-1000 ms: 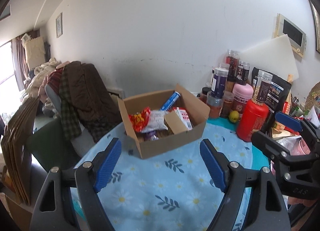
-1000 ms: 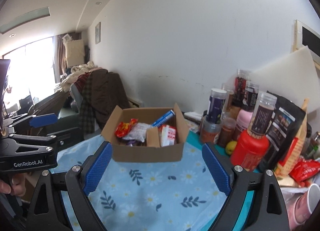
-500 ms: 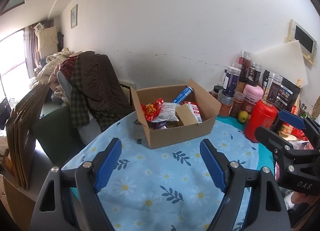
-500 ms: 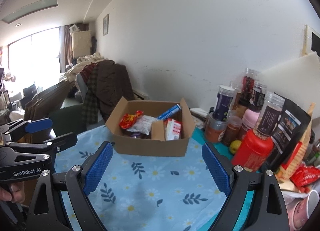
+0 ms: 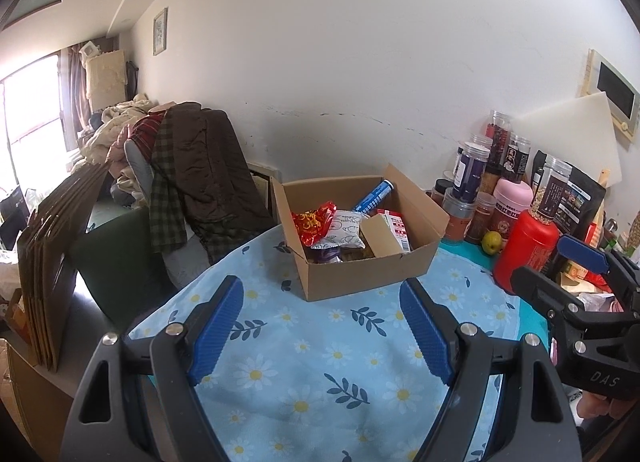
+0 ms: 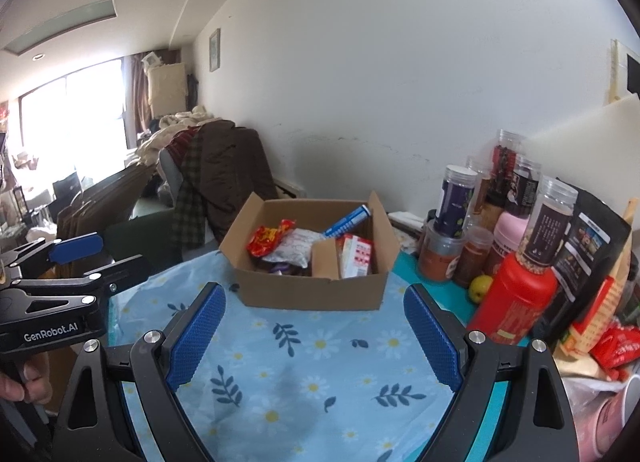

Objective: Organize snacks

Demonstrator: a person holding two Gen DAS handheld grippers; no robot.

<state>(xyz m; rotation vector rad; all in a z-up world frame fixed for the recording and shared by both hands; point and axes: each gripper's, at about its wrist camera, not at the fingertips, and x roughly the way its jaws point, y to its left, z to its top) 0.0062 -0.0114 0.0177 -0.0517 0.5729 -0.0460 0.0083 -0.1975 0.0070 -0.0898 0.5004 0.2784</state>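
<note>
On the floral cloth (image 5: pixel 320 350), an open cardboard box (image 5: pixel 360 274) brims with snacks (image 5: pixel 344 224); both grippers' fingers (image 5: pixel 218 326) gape empty.

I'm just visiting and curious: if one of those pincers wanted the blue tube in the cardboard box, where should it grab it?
Probably the raised upper end of the blue tube, coming from above. It leans on the cardboard box's back wall, upper end clear of the packets; its lower end is buried among them. The right tool is open and empty.
</note>
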